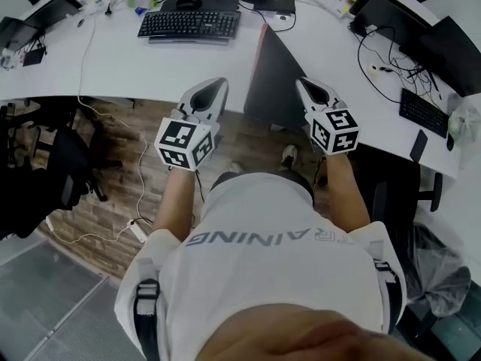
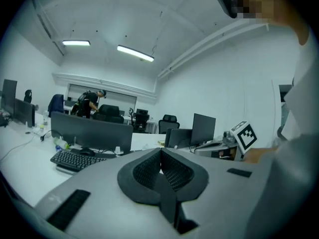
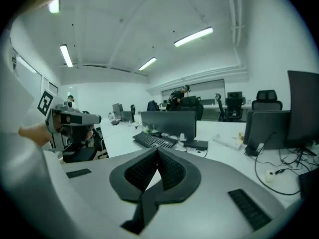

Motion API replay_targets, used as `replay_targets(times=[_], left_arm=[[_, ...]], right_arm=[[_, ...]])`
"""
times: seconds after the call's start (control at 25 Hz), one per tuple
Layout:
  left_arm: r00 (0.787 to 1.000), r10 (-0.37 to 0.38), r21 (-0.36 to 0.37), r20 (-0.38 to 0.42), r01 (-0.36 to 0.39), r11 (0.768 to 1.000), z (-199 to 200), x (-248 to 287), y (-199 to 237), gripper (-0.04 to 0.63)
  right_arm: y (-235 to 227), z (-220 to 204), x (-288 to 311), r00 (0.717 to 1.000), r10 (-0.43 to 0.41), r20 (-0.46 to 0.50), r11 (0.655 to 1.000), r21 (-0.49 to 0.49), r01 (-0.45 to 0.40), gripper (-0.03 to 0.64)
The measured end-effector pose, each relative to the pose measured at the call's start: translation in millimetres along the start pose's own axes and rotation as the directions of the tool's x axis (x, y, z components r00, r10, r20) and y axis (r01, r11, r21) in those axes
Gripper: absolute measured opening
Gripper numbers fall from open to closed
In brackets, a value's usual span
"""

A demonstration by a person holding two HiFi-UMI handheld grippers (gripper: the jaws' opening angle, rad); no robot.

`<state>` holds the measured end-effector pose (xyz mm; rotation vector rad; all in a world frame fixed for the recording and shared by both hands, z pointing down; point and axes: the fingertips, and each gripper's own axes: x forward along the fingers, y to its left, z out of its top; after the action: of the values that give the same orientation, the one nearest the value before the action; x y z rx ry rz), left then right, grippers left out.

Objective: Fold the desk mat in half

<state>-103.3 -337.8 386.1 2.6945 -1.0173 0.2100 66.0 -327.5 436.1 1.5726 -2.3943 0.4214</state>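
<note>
At the far left of the head view, a black padded office chair stands on a floor of brown wood-pattern planks. Above it, in the upper left, a flat black keyboard lies on the smooth white desk.

Left of centre, your left gripper is a smooth, pale grey wedge. A cube with black-and-white square markers sits behind it, over your forearm. In the left gripper view, its black ridged pads meet at their tips and leave only a thin sliver of a gap lower down. The jaws are closed, with nothing caught between them.

At upper centre of the head view, the desk mat shows as a flat, matte, dark grey trapezoid with a thin reddish strip along its left edge. It lies where the two white desk tops meet, between the two gripper tips and running up beyond them. You cannot tell from here whether it is doubled over. Neither gripper has hold of it.

Right of centre, your right gripper has the same pale wedge shape with its own marker cube behind. In the right gripper view, its dark ribbed pads are pressed tip to tip, closed on nothing.

At the right edge, a second keyboard and loose black cables lie on the white top.
</note>
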Motion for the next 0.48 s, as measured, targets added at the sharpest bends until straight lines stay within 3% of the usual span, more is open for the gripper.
replay_targets(times=[0.24, 0.48], left_arm=[[0.996, -0.079, 0.046, 0.044, 0.077, 0.996, 34.1, 39.3, -37.4, 0.028], [0.986, -0.155, 0.077, 0.061, 0.150, 0.986, 55.9, 73.3, -72.7, 0.028]], right_arm=[[-56.7, 56.0, -76.2, 0.963, -0.194, 0.187, 0.981, 0.031, 0.191, 0.023], [-95.7, 85.1, -139.2, 0.913, -0.317, 0.256, 0.946, 0.010, 0.325, 0.023]])
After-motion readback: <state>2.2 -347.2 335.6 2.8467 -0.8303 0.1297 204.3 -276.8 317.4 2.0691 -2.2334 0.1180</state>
